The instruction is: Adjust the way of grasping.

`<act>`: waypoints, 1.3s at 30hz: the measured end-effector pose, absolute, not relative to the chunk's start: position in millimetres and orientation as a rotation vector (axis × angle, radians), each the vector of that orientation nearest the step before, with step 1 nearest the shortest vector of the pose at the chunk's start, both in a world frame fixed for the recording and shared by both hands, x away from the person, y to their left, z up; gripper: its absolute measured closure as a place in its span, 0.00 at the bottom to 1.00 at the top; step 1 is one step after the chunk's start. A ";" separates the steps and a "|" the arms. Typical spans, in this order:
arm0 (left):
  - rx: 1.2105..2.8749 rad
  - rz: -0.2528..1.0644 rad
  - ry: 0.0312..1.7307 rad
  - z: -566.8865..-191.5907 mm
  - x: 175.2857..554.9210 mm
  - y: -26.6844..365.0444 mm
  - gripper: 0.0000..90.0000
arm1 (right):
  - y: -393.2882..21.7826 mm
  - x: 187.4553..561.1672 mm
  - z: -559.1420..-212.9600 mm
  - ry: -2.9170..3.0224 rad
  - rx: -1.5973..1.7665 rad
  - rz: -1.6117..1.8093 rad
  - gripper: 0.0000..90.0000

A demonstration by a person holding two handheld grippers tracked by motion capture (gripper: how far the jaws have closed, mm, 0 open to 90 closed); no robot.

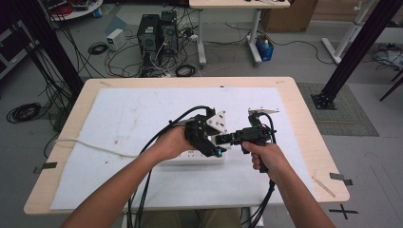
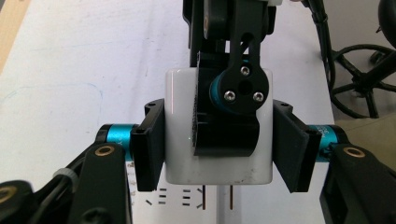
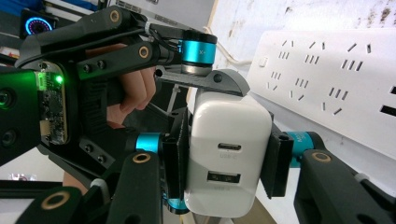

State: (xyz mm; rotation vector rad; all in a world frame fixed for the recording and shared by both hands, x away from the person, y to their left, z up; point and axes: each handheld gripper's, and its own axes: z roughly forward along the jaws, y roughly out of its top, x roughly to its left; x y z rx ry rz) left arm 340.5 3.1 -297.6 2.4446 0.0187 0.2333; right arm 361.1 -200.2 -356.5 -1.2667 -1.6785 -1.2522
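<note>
A pale wooden table (image 1: 294, 95) carries a white sheet (image 1: 123, 118), and on that sheet lies a white power strip (image 1: 192, 156), its rows of sockets seen close up in the right gripper view (image 3: 327, 79). Above the strip, near the middle of the table, a person's two hands bring their tools together over one small item.

The left gripper (image 1: 209, 137) is clamped on a white charger block (image 2: 180, 140), its black pads pressed against two opposite sides (image 2: 149, 149). In the left gripper view the block's two metal prongs point down toward the sockets of the strip below, clear of them.

The right gripper (image 1: 228, 138) comes in from the other side and is closed on the same charger (image 3: 229, 144), its pads flat against the flanks of the face that bears two ports, one above the other. Both tools therefore grip narrow, each with the block between its pads.

From the high view the charger itself is hard to pick out, apparently hidden between the two gripper heads.
</note>
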 end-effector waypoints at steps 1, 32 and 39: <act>2.446 0.239 0.024 -297.7 340.5 2.8 0.47 | -200.7 361.4 -356.7 -1.678 -1.266 -1.255 0.68; 2.664 0.132 0.481 -300.7 367.4 136.7 0.21 | -249.9 360.0 -324.5 -2.218 -1.474 -1.141 0.69; 2.692 0.116 0.574 -300.8 370.8 167.3 0.21 | -259.5 360.4 -318.4 -2.349 -1.466 -1.083 0.69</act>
